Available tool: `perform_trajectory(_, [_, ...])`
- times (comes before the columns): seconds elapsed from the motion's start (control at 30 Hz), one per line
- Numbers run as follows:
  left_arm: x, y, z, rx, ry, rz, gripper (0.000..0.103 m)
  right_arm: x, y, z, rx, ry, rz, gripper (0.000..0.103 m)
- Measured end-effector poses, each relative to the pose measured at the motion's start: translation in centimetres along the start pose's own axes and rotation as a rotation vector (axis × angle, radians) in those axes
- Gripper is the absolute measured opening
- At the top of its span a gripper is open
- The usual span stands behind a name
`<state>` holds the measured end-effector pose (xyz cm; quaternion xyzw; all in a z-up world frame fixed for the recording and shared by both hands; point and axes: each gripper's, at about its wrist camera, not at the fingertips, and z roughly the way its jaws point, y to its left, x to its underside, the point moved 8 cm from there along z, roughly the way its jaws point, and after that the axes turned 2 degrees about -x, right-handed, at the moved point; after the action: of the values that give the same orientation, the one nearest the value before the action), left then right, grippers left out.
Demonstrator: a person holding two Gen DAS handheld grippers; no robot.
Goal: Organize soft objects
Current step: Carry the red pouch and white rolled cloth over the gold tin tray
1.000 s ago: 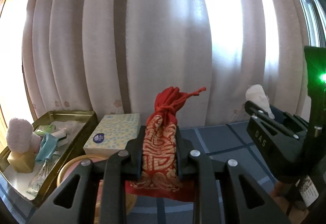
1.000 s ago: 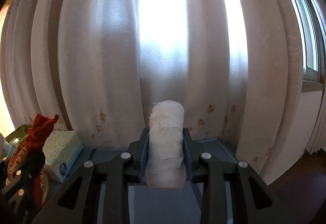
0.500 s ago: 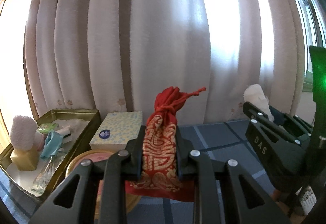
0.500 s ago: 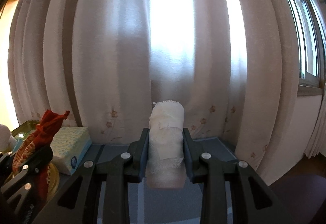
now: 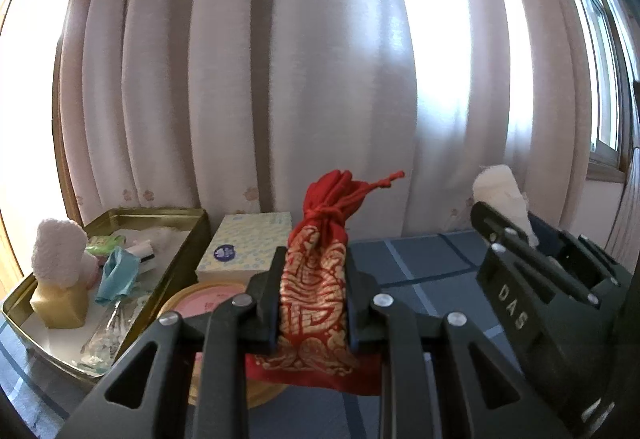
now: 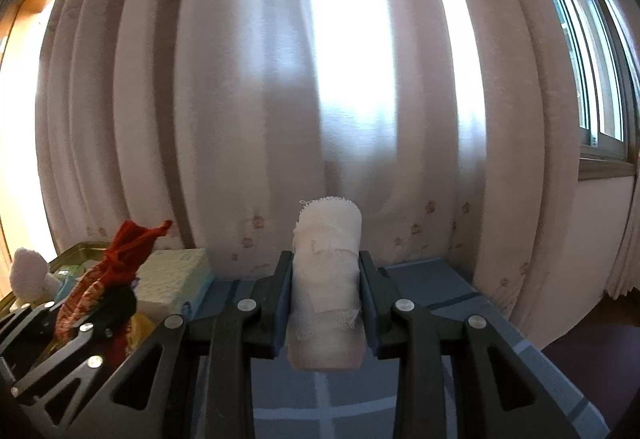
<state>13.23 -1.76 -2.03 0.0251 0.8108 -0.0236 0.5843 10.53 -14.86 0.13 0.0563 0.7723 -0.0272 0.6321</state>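
My left gripper [image 5: 314, 291] is shut on a red drawstring pouch [image 5: 316, 279] with gold print, held upright above the blue table. My right gripper [image 6: 326, 299] is shut on a white gauze roll [image 6: 326, 271], also upright. In the left wrist view the right gripper [image 5: 532, 259] sits at the right with the gauze roll [image 5: 500, 187] sticking up from it. The right wrist view shows the left gripper [image 6: 80, 315] with the pouch [image 6: 112, 271] at the lower left. A gold tin tray [image 5: 176, 271] at the left holds a fluffy white cloth [image 5: 58, 251], a teal cloth [image 5: 118, 271] and small items.
A dotted tissue box [image 5: 248, 243] stands beside the tray, with a round pink-lidded tin [image 5: 208, 303] in front of it. Pale curtains [image 5: 320, 79] hang right behind the blue checked tabletop [image 5: 432, 271]. A window [image 6: 592, 59] and the table's right edge [image 6: 532, 343] lie to the right.
Both grippers have drawn back from the curtain with their loads still gripped. The tray and tissue box have shifted right in both views.
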Motion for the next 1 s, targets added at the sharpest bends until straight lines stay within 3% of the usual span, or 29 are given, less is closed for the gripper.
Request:
perform_trajectory(0.47, [0.4, 3.5, -1.7, -0.010, -0.009, -0.033, 0.022, 0.6, 3.4, -1.9, -0.032, -0.010, 0.022, 0.034])
perform_trajectory(0.77, [1.0, 9.5, -3.4, -0.078, -0.018, -0.099, 0.022, 0.9, 6.4, -3.0, -0.072, -0.023, 0.032, 0.033])
perform_trajectory(1.0, [1.2, 12.0, -4.1, -0.087, -0.019, -0.126, 0.022, 1.3, 10.2, -3.4, -0.137, -0.007, 0.017, 0.033])
